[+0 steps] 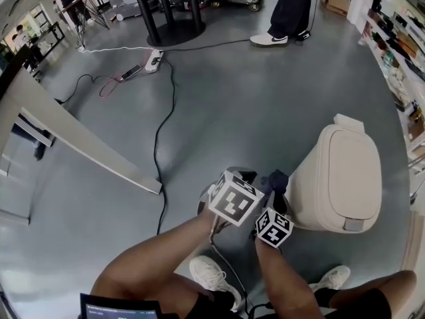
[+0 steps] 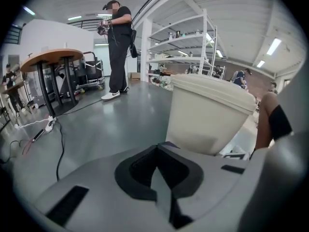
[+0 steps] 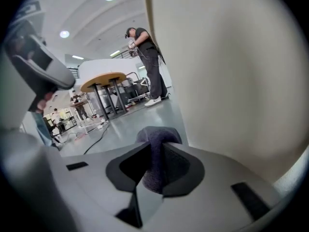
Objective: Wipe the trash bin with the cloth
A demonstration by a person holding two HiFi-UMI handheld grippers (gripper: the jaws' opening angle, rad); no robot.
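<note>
The right gripper [image 3: 155,151] has its fingers pinched on the dark cloth [image 1: 277,179] beside the cream trash bin [image 1: 342,171]. I think it should press the cloth flat and rub slowly. The left gripper [image 2: 157,153] has its fingers together, holding nothing.

Reaches forward and down with both bare arms, left forearm [image 1: 156,261] and right forearm [image 1: 285,281] close side by side. Holds left gripper [image 2: 155,167] with jaws pressed together, nothing between them. Clamps right gripper [image 3: 153,164] on a fold of dark cloth [image 3: 157,138]. Carries the two marker cubes [image 1: 234,200] just beside each other.
</note>
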